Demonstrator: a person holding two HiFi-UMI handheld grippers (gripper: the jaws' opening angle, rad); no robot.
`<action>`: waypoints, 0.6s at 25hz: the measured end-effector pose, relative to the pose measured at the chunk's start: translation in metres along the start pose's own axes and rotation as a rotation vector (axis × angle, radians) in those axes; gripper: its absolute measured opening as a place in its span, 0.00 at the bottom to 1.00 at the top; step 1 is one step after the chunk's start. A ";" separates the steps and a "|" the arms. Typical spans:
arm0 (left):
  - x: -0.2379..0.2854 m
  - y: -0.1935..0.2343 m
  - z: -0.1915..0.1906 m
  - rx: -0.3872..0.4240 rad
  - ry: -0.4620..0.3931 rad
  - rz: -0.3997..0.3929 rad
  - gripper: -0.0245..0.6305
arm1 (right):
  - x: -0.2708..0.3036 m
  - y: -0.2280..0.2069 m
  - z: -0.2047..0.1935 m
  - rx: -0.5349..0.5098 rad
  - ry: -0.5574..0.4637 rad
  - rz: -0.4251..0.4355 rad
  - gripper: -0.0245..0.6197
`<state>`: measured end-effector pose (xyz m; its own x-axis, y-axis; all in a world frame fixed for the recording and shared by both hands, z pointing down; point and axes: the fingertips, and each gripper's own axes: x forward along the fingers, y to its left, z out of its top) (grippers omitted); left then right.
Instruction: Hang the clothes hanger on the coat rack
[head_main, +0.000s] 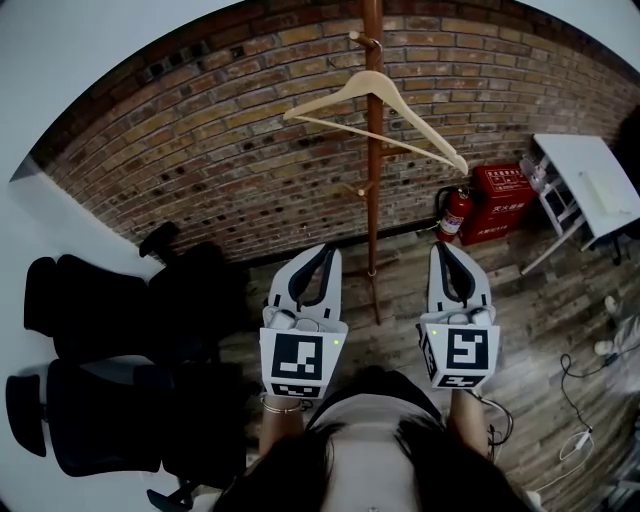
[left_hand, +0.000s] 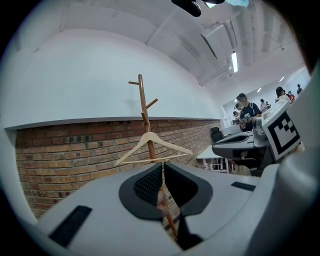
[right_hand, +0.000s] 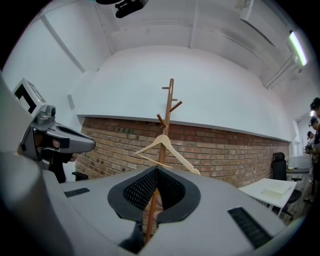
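Already the clothes hanger (head_main: 375, 110) hangs on the far coat rack (head_main: 374, 200); the left hand-held gripper (head_main: 325, 252) and right hand-held gripper (head_main: 444, 250) are closed, empty.

We count one hanger (head_main: 340, 92), one coat rack (head_main: 374, 200), two black chairs (head_main: 90, 300) (head_main: 100, 430), one fire extinguisher (head_main: 455, 215), one tabletop (head_main: 590, 185), a left gripper (head_main: 325, 248) and a right gripper (head_main: 443, 246).

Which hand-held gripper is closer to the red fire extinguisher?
Right. In the head view the right hand-held gripper lies just below the fire extinguisher; the left hand-held gripper is on the other side of the coat rack pole.
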<state>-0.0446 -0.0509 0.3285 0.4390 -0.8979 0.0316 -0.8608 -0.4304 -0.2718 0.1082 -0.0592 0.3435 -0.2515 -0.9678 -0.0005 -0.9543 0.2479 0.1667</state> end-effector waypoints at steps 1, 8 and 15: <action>-0.003 0.001 -0.001 0.001 0.002 0.000 0.07 | -0.001 0.002 0.001 -0.002 0.002 -0.003 0.10; -0.029 0.013 0.001 -0.012 0.004 -0.005 0.07 | -0.016 0.023 0.009 -0.003 0.010 -0.013 0.10; -0.050 0.012 0.003 -0.015 0.002 -0.027 0.07 | -0.035 0.040 0.011 -0.013 0.022 -0.017 0.10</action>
<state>-0.0760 -0.0107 0.3208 0.4613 -0.8863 0.0404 -0.8525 -0.4555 -0.2564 0.0775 -0.0147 0.3393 -0.2312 -0.9727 0.0184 -0.9564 0.2307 0.1792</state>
